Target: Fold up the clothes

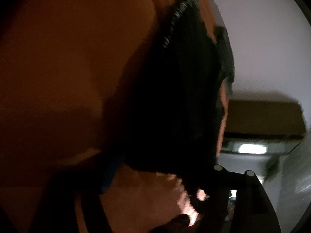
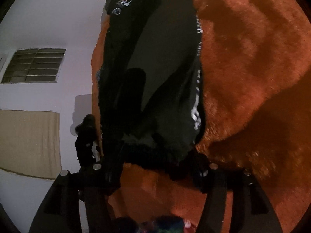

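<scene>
A black garment [image 2: 165, 58] with white print along one edge lies stretched out on a fuzzy orange blanket [image 2: 252, 77]. Its near hem rests just ahead of my right gripper [image 2: 155, 176]. That gripper's fingers [image 2: 111, 174] stand wide apart, open, with only blanket and the hem's edge between them. The left wrist view is dark and blurred. There the same black garment [image 1: 175, 97] fills the middle over the orange blanket [image 1: 68, 58]. My left gripper [image 1: 155, 196] sits at its near edge with the jaws apart, pressing on nothing that I can make out.
The blanket's edge drops off toward a white wall [image 2: 48, 19] with a barred window [image 2: 35, 66] and a tan panel [image 2: 29, 141]. A dark shape [image 2: 87, 136] stands beside the blanket's edge. A brown box [image 1: 262, 116] sits at the right.
</scene>
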Demonstrator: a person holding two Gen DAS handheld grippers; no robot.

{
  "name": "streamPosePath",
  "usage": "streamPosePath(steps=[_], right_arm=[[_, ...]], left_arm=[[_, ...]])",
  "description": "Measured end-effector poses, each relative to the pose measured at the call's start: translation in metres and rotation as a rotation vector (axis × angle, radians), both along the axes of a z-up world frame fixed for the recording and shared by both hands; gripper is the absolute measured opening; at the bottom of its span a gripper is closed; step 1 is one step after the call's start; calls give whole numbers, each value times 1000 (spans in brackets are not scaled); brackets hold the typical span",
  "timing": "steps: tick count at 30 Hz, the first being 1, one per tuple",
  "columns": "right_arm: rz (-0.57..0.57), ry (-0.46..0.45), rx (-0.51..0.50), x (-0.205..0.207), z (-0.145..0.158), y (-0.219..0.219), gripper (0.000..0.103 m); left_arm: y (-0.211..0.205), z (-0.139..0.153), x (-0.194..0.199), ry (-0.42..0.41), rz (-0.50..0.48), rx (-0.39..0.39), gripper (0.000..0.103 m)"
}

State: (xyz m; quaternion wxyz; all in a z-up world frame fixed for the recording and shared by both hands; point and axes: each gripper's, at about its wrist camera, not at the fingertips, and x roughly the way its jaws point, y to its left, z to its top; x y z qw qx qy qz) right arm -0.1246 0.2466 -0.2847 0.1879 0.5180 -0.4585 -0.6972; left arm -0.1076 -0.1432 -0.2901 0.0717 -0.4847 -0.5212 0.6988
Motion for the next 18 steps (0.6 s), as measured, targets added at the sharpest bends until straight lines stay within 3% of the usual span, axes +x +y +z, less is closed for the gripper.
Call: streamPosePath(steps=[2,3,4,5,10,13,15,18], right_arm=[[-14,19,1,-1,-1,0,57],[-30,29,11,-1,1,2,35],[-47,39,22,0,2,5,22],[-51,34,46,0,4,4,13],[-66,38,145,3,30,-4,12],[-37,63,242,1,49,-3,12],[-19,60,304,-1,44,-5,12],[-29,4,246,2,16,3,12]], left_arm=[[4,4,-2,37,9,24,70],[3,8,-1,58,29,26,40],[2,13,0,70,53,5,10],[1,18,1,77,76,-22,10],[3,32,10,58,136,-47,10],[12,38,0,50,70,-177,11],[12,31,-2,23,48,-202,11],[6,26,-4,7,54,-178,12]])
